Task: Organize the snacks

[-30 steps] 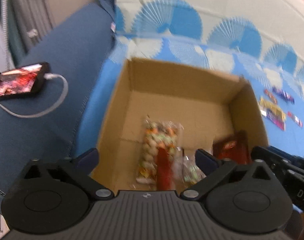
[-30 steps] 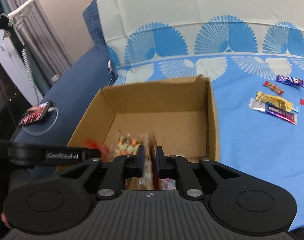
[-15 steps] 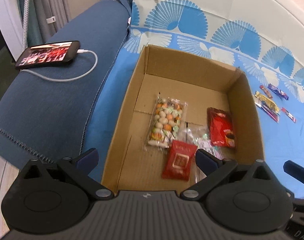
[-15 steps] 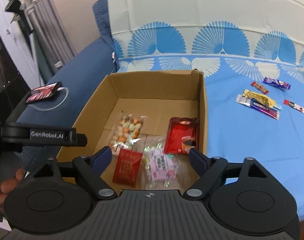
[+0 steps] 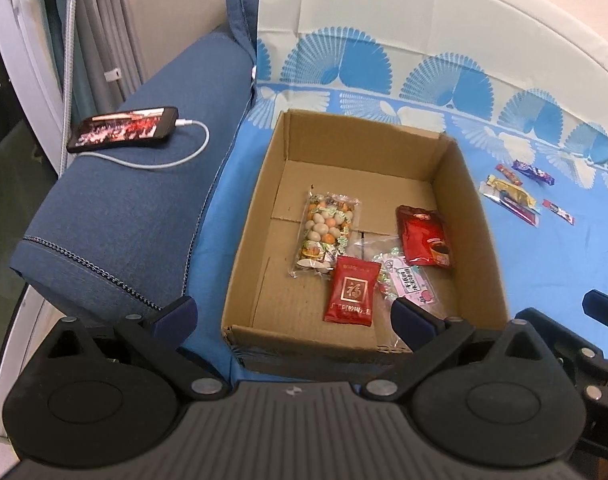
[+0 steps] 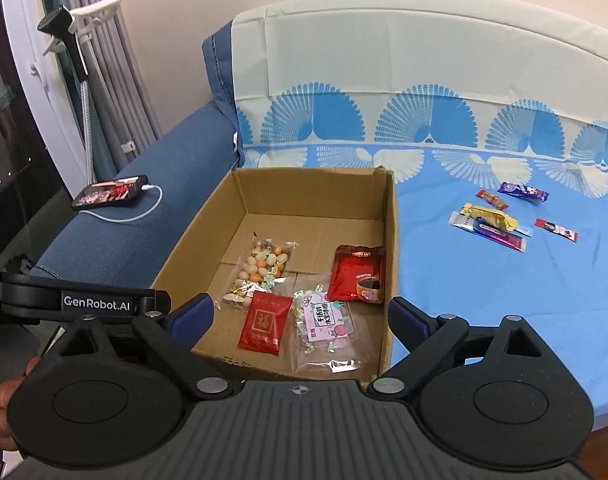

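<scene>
Curtains [image 6: 116,80] and a white stand [image 6: 80,60] are shown fully only in the right wrist view, while four snack packets are counted in the brown cardboard box [image 5: 248,240], five wrapped snacks [image 6: 500,220] on the blue sheet [image 6: 504,300], and both the left gripper [image 5: 292,316] and right gripper [image 6: 300,316] are held spread and empty.

1. The cardboard box [image 6: 390,240] is open at the top; its upright walls block entry from the sides.
2. Four snack packets [image 5: 354,256] crowd the box floor's near half; the far half is bare.
3. Loose snacks [image 6: 504,220] lie well apart on the blue sheet [image 6: 484,300], with bare sheet around them.
</scene>
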